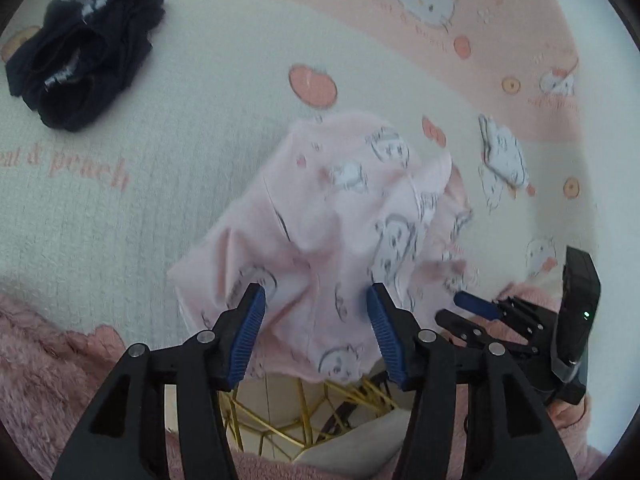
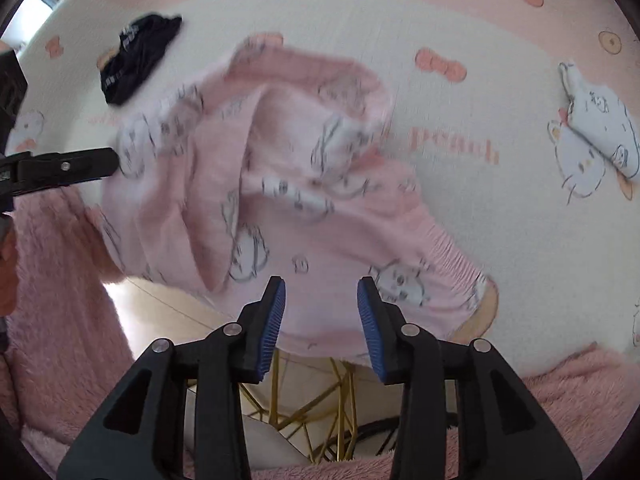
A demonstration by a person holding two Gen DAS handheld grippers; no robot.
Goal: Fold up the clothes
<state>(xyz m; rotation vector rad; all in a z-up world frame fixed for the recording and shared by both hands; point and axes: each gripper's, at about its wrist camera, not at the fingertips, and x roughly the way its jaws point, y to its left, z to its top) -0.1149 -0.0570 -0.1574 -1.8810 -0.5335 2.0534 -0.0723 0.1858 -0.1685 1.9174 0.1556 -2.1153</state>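
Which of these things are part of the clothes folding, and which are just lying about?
Part of the job:
crumpled pink cartoon-print garment
bundled dark navy garment
small white cartoon-print garment
left tongs
right tongs

Lying about:
gold wire stand

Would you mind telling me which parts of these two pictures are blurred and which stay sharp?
Left wrist view: the pink garment is smeared, worst at its right edge; the left gripper and the dark garment look crisper. Right wrist view: the pink garment's upper left is streaked, while the right gripper is sharp. Both views bend strongly at the rim.
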